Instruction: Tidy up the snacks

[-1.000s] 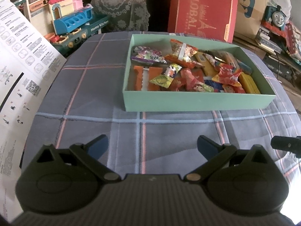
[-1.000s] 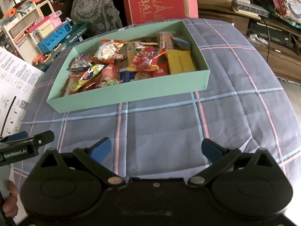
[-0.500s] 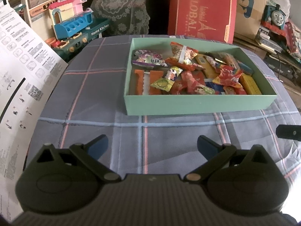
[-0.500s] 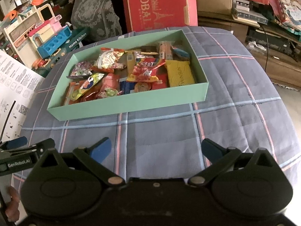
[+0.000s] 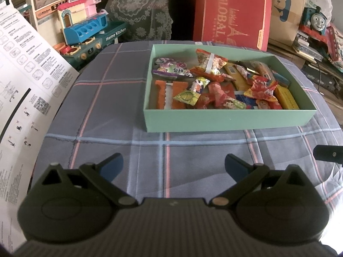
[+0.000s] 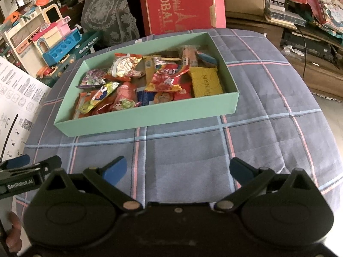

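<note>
While both claws hang over the near part of the plaid cloth (image 5: 128, 98), neither holds anything: the left gripper (image 5: 173, 163) has its blue-tipped fingers spread wide, and the right gripper (image 6: 178, 168) is spread just as wide. The green box (image 5: 227, 121) sits on the far half of the cloth, toward its right side in the left wrist view, with bare cloth between it and the fingertips. Snack packets (image 5: 216, 85) lie heaped inside, thickest toward the box's right end; a yellow packet (image 6: 205, 81) rests in the near right corner. A printed sheet (image 5: 23, 75) overhangs the cloth's left edge.
</note>
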`<state>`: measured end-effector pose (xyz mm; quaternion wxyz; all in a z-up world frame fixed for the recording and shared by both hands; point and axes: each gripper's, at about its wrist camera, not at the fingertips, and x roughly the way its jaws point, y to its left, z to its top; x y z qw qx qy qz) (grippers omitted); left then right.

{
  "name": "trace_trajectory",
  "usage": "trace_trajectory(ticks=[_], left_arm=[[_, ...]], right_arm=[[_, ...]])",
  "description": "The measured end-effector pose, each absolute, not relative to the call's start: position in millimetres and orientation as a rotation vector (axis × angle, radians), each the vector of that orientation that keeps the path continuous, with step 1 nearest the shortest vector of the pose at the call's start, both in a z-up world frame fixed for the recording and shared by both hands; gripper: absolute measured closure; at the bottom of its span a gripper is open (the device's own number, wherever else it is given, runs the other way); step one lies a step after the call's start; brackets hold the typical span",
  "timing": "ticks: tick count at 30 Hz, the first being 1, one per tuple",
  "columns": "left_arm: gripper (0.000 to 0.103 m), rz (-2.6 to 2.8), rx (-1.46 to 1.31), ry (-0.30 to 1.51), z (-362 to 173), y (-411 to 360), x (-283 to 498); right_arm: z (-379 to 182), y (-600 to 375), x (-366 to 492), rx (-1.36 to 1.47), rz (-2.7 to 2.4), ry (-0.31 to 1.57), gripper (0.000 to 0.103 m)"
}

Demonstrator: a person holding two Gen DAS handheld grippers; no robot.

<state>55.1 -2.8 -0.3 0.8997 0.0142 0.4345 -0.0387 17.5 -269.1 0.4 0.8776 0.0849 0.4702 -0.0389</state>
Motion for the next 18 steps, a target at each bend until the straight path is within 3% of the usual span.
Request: trace_trajectory(ticks=[18], left_arm=[[0.000, -0.078, 0.046, 0.914, -1.3, -3.6, 56.5]], right_arm=[[0.7, -270.2, 21.8, 0.173, -0.087, 0.991, 0.000]])
